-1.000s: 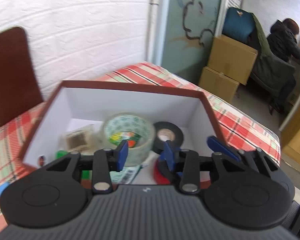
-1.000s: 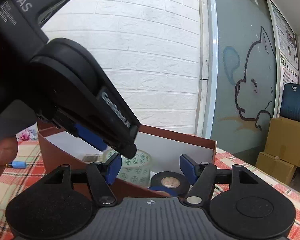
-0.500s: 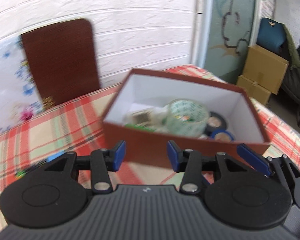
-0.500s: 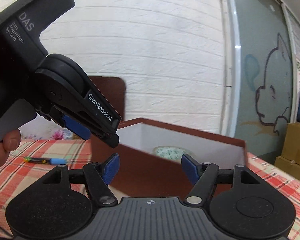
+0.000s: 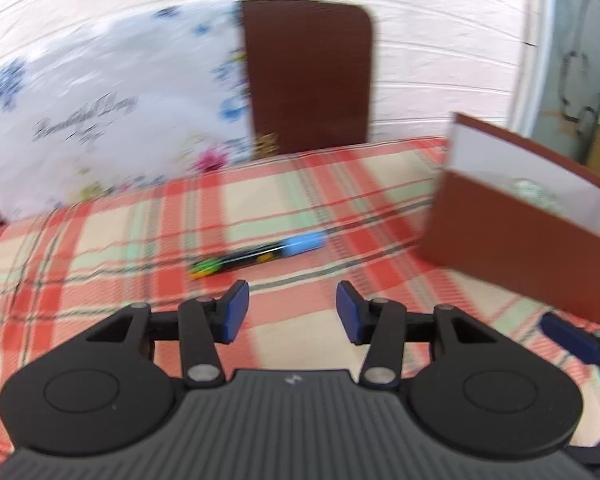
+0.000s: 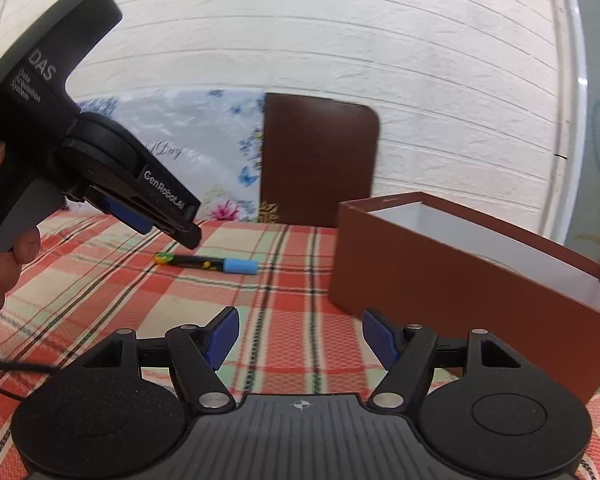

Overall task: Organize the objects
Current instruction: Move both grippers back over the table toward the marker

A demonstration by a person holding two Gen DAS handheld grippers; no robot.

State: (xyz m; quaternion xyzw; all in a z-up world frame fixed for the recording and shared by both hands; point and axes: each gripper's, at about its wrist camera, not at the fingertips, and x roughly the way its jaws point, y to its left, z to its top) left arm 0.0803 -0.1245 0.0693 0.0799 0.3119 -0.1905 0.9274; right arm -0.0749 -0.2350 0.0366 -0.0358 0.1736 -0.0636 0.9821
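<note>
A black marker with a light-blue cap (image 5: 260, 254) (image 6: 206, 264) lies on the plaid tablecloth. My left gripper (image 5: 292, 312) hovers just short of it, jaws opening, nothing between them; in the right wrist view the left gripper (image 6: 180, 228) hangs above the marker's left end. My right gripper (image 6: 300, 336) is open and empty, low over the cloth. The brown box with white inside (image 5: 532, 240) (image 6: 472, 272) stands to the right; a tape roll (image 5: 534, 194) shows over its rim.
A brown lid (image 6: 320, 160) and a flowered white sheet (image 5: 100, 120) lean against the white brick wall behind the table. A hand (image 6: 0, 248) holds the left gripper at the left edge, and a black cable (image 6: 4, 372) trails across the cloth.
Both views swung left, away from the box. The left gripper pulled out from over the box's contents, opened wider and now faces the marker. The right gripper also shifted left.
</note>
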